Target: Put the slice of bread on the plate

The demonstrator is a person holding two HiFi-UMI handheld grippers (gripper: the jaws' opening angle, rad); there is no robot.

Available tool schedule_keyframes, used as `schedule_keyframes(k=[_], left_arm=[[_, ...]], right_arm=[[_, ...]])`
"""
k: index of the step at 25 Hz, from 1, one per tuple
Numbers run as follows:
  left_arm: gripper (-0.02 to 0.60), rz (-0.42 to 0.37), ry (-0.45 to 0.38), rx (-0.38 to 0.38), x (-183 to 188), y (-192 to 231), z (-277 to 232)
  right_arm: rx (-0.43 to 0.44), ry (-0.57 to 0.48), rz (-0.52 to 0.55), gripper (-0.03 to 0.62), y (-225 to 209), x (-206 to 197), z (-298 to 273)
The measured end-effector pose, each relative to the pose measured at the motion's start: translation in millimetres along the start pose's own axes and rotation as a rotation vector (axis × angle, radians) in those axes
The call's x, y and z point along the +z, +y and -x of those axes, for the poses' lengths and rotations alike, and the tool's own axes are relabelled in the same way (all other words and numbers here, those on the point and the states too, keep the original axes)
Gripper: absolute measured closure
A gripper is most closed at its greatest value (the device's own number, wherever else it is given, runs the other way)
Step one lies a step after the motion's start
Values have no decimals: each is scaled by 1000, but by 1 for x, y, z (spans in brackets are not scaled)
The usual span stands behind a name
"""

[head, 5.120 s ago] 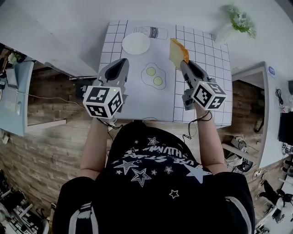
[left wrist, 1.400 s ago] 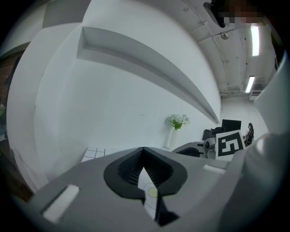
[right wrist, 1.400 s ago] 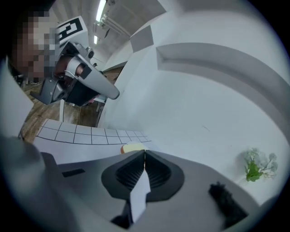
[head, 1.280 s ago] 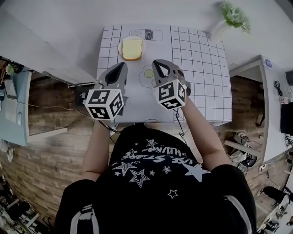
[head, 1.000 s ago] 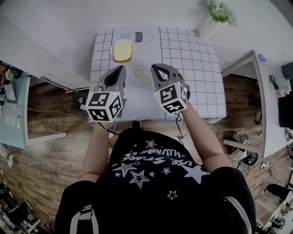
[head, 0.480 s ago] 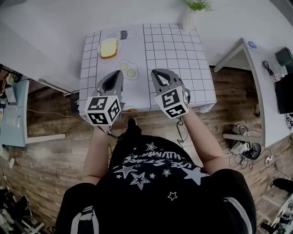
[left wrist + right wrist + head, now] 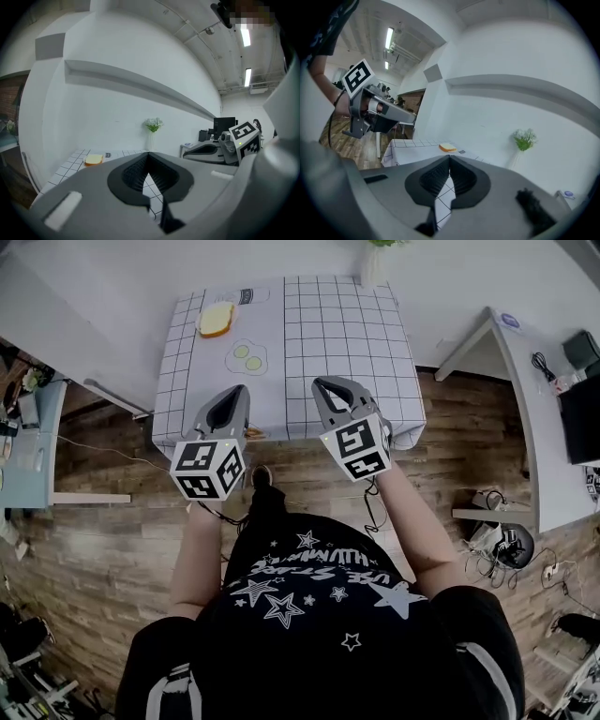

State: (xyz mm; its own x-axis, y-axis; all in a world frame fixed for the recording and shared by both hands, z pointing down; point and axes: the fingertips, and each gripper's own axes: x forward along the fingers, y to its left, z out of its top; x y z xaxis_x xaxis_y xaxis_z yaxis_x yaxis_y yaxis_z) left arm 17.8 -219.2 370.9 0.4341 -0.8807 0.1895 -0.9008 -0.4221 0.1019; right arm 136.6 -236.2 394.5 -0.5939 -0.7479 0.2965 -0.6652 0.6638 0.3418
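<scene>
The slice of bread [image 7: 216,319] lies on the white plate [image 7: 202,331] at the far left corner of the checked table [image 7: 347,334]. It shows small and distant in the left gripper view as the bread [image 7: 93,160] and in the right gripper view as the bread [image 7: 447,147]. My left gripper [image 7: 239,392] hangs at the table's near edge, shut and empty. My right gripper [image 7: 324,383] is beside it, also shut with nothing in it. Both point toward the table, well short of the plate.
A printed fried-egg picture [image 7: 246,355] marks the cloth near the plate. A vase with a green plant [image 7: 375,257] stands at the table's far edge. A white side desk [image 7: 525,409] is at the right. Wooden floor [image 7: 112,549] surrounds the person.
The bread, held up in the right gripper five seconds ago, now lies on the plate. Over the last second both grippers drew back from over the table to its near edge.
</scene>
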Motion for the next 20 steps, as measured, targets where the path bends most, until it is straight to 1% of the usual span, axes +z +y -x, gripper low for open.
schedule_keyframes(k=[5, 7, 10, 14, 18, 20], left_arm=[[572, 21, -30, 38, 6, -21, 27], [572, 26, -25, 32, 5, -32, 36], [572, 9, -18, 20, 3, -42, 45], [572, 6, -16, 5, -1, -47, 53], [572, 31, -27, 4, -4, -43, 66], [572, 38, -34, 0, -4, -42, 77]], right_arm=[[21, -32, -37, 580, 7, -2, 28], [26, -36, -51, 580, 11, -4, 38], [16, -48, -76, 580, 13, -5, 48], [-3, -52, -92, 580, 19, -4, 53], [-9, -32, -90, 579, 30, -4, 61], [-26, -32, -85, 580, 34, 1, 67]])
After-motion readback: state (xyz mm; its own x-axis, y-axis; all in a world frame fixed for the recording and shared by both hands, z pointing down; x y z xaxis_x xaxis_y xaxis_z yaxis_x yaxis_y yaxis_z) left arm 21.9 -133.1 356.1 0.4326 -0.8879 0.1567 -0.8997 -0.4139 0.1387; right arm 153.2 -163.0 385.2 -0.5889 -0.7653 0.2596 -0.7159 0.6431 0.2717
